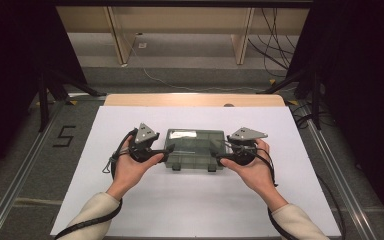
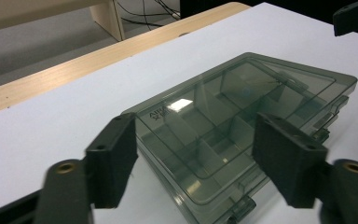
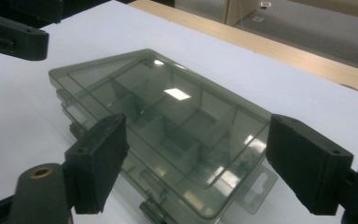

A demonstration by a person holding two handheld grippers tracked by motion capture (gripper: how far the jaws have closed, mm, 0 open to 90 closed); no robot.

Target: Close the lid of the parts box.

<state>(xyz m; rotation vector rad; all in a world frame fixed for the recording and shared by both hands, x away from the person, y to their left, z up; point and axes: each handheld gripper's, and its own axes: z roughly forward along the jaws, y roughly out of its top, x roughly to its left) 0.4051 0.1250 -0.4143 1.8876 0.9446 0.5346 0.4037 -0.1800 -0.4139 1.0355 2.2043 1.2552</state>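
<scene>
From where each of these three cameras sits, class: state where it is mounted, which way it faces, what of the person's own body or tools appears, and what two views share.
High view: fixed above the person's side, looking forward and down on the white table; forearms, both hands, the left gripper and the right gripper flank the organiser box.
Left gripper view: rides the left gripper, facing along its open jaws at the box's end.
Right gripper view: rides the right gripper, jaws open, facing the opposite end.
Shared: both gripper views show the closed, clear-lidded box with dividers.

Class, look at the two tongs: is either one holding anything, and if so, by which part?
Nothing is held. The left tongs and the right tongs both stand open, their pads clear of the smoky clear compartment box, one at each end of it.
</scene>
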